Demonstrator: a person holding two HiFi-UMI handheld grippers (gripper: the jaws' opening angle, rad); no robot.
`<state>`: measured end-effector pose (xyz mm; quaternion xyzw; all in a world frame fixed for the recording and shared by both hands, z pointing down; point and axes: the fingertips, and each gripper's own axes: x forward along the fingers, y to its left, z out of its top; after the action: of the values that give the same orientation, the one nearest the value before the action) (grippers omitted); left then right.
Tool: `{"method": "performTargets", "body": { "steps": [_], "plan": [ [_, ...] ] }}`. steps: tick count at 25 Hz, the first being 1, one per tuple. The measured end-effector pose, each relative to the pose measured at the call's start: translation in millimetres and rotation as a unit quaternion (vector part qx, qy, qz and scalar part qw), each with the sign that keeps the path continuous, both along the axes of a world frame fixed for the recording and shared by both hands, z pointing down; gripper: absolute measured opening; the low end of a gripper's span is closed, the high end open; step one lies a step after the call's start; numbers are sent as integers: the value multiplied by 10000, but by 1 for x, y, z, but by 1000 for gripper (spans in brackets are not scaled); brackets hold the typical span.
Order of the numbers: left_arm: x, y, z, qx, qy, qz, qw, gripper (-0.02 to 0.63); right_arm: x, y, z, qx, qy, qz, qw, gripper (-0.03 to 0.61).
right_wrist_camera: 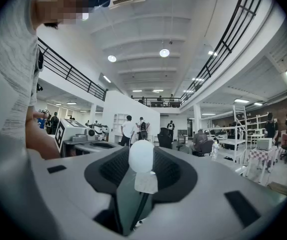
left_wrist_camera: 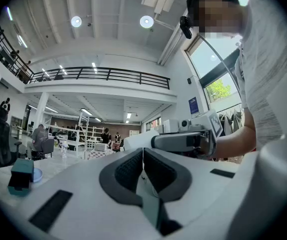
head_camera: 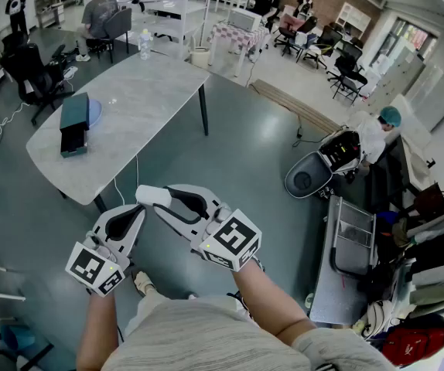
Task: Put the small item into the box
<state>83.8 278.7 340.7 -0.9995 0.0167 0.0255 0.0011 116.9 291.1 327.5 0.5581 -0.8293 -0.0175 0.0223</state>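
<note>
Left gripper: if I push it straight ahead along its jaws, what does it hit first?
Most likely the small white item held by the right gripper, which crosses close in front of the shut left gripper. Depth is hard to judge, so it might pass just beneath.

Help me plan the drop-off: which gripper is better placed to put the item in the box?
Right. The right gripper is shut on the white item; the left gripper is shut, empty. The box lies on the table ahead.
</note>
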Motion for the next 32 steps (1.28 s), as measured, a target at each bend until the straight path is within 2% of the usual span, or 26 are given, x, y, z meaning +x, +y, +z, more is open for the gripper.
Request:
{"method": "performTargets", "body": {
  "steps": [6,12,20,25,32],
  "plan": [
    [3,-2,0,-20,46,122,9999,21,6,-1,1,4,36,176,9998,163],
    [1,-2,1,-60,24,14,10000,21,7,-2,2,-28,-11,111,9999,163],
    [-6,-27,9,-168,63,-78,9998,21,-1,-28,7,-60,27,-57,10000,163],
    [-18,-67,15,-329,42,-190,9993,21,-10,-66,6,-126,-15,-135,9998,164],
    [-41,-151,24,-516,-11,-410,9978,21,-27,-151,12,-291,6,-275,9992,164]
  ]
}}
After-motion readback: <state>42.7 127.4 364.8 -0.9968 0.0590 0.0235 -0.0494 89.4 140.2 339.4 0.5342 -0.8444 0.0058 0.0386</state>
